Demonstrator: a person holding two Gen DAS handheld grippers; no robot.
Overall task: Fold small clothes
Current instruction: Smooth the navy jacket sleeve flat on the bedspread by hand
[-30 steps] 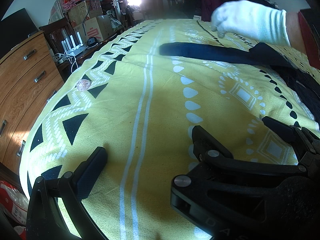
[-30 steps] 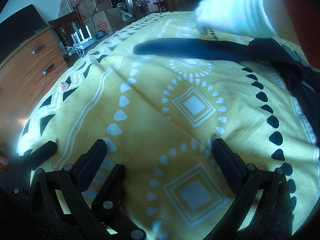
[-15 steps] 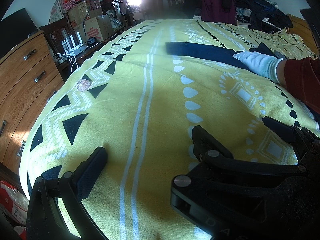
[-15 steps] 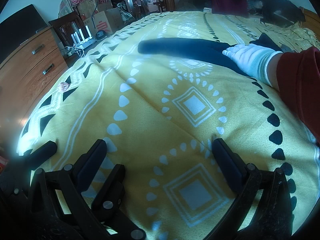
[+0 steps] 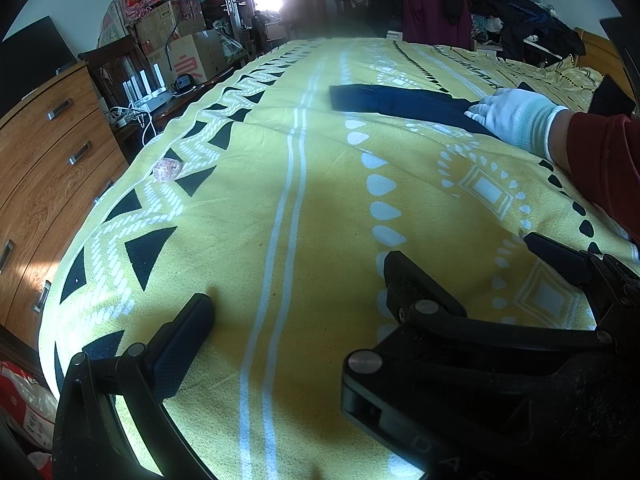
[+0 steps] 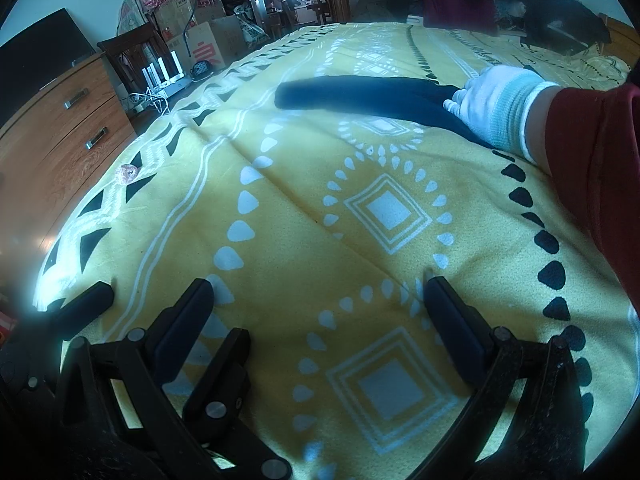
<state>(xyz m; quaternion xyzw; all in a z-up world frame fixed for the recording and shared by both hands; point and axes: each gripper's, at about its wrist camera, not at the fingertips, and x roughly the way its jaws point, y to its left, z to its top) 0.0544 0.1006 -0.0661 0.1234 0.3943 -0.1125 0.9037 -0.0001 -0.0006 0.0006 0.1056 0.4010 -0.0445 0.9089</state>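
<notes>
Left wrist view: left tool (image 5: 296, 284) spread wide, empty, low over the yellow patterned bedspread (image 5: 248, 184); dark navy garment (image 5: 396, 102) lies flat far ahead, a white-gloved hand (image 5: 516, 118) pressing on it.

Right wrist view: right tool (image 6: 320, 300) likewise wide and empty; garment (image 6: 360, 94) beyond, under the gloved hand (image 6: 500, 106).

Wide stretch of yellow patterned bedspread (image 6: 304, 216) ahead of both grippers lies bare. Obstacles: long dark navy garment (image 6: 360, 94) across the far middle, white-gloved hand (image 6: 498, 108) with red sleeve (image 6: 592, 168) pressing on it at right, small pinkish round object (image 5: 168, 169) near left edge.
</notes>
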